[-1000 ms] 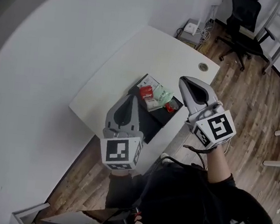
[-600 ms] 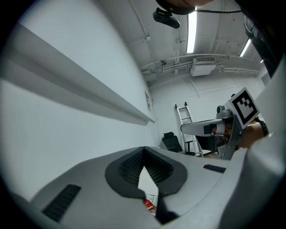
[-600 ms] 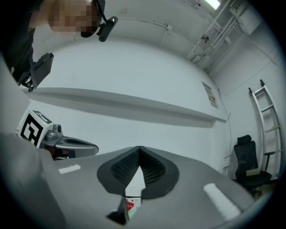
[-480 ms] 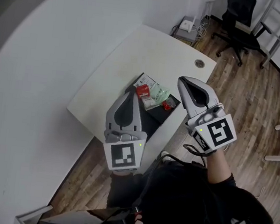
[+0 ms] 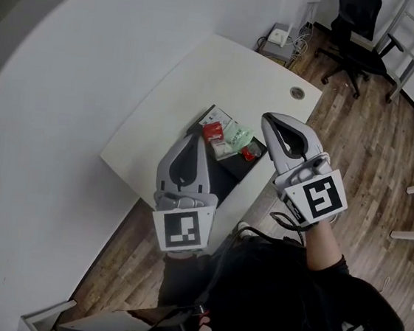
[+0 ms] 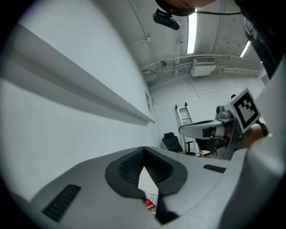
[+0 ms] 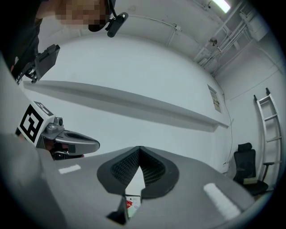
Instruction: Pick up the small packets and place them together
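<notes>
The small packets [image 5: 228,140] are lying in a loose cluster on the far half of the black mat [image 5: 233,174], some touching and some just apart. None is being carried. The left gripper [image 5: 193,140] is hanging above the mat's near left edge with its jaws pressed together on nothing. The right gripper [image 5: 269,119] is hovering just beside the mat's right edge, also pressed together and empty. Judging from this, no packet is being handled right now. Whether the gathering is finished or is only about to begin, I am not able to tell.

I am counting 4 packets on the mat:
- 1 red [image 5: 212,130]
- 1 green [image 5: 237,135]
- 1 pale [image 5: 221,150]
- 1 smaller red [image 5: 250,156]

There are 2 grippers and 1 mat, which is sitting on 1 white table [image 5: 202,79].
</notes>
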